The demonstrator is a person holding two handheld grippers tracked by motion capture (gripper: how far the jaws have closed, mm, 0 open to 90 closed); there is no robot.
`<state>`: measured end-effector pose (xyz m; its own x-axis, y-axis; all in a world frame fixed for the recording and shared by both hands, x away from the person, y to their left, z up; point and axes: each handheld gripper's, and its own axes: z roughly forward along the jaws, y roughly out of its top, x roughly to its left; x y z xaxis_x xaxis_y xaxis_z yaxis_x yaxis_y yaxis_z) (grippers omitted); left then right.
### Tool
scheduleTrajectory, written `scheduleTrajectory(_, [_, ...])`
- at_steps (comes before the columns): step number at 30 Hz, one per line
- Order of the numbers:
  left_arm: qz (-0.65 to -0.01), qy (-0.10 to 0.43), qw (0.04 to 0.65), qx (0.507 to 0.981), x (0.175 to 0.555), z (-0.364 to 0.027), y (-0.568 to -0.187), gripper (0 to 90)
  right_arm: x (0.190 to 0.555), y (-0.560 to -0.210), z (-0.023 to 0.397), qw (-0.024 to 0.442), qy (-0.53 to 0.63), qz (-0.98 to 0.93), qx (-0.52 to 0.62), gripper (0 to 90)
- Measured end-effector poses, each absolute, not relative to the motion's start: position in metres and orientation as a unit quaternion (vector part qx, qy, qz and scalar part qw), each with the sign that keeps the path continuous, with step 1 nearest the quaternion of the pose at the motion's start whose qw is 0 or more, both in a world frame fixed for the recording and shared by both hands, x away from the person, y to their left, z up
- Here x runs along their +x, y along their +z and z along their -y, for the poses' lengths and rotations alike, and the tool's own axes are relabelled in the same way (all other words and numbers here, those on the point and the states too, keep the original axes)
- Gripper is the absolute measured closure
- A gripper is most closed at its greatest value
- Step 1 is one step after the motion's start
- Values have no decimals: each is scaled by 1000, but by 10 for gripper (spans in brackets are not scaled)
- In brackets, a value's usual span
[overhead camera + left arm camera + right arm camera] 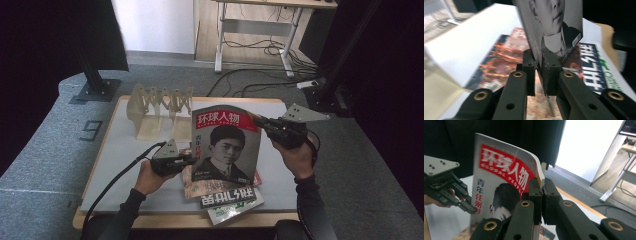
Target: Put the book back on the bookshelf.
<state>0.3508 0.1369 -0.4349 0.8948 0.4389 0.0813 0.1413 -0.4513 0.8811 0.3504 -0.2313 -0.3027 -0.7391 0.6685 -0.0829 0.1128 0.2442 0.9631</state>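
From the high view, the glossy red-headed portrait magazine [226, 145] stood upright between both tools, likely held at two edges so it would not flop. The left gripper [187, 160] pinched its lower edge; the right gripper [256, 120] pinched the top corner.

In the left gripper view, jaws clamped the cover above a flat orange-printed magazine [499, 62].

In the right gripper view, jaws closed on the page stack.

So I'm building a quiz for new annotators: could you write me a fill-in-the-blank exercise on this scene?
1. Both grippers hold up the ____ with the red masthead and portrait cover.
2. The left gripper grips its ____ edge.
3. The right gripper grips its upper ____ corner in the high view.
4. The wooden rack stands ____ the lifted cover.

Missing words: magazine; left; right; behind
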Motion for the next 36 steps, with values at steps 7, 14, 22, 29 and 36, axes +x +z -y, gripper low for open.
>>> scheduleTrajectory(7, [-163,165,481,846,342,-134,-440,842,346,-302,229,247,566,-746,249,860])
scheduleTrajectory(14, [-162,153,494,840,346,-128,-436,739,344,-308,241,241,570,-742,258,857])
scheduleTrajectory(22, [-163,150,498,838,352,-123,-424,696,344,-308,242,241,570,-742,257,853])
scheduleTrajectory(29, [-165,142,506,835,361,-118,-404,686,344,-307,243,236,567,-745,261,842])
scheduleTrajectory(36, [-157,133,505,838,371,-110,-381,686,345,-306,241,236,564,-746,263,834])
